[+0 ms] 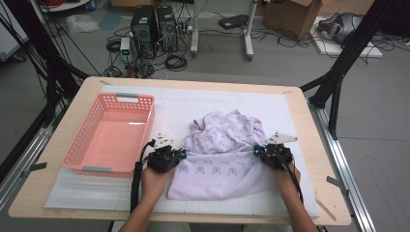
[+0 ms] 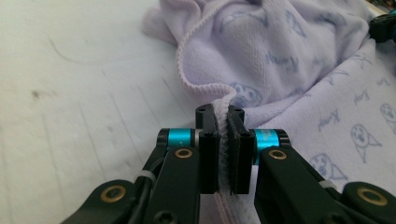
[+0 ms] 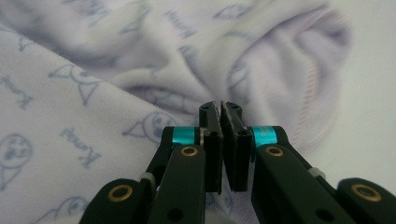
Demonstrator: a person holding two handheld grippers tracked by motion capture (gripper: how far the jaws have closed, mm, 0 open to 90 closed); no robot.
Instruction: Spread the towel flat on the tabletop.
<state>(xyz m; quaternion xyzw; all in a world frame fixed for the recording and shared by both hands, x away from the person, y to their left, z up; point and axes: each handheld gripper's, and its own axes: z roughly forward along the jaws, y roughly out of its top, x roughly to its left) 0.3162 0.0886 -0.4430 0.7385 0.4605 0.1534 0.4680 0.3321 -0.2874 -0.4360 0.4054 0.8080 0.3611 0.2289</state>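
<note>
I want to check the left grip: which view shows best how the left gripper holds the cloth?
The left gripper view: the left gripper pinches the lilac cloth by its hem. The high view shows it small; the right gripper view shows cloth.

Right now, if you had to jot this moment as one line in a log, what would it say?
left gripper: shut on towel hem | right gripper: shut on towel's other side | towel: rumpled on table | pink basket: beside it

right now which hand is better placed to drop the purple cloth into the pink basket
Left. The left gripper is shut on the purple cloth hem right beside the pink basket; the right gripper grips the far edge.
</note>
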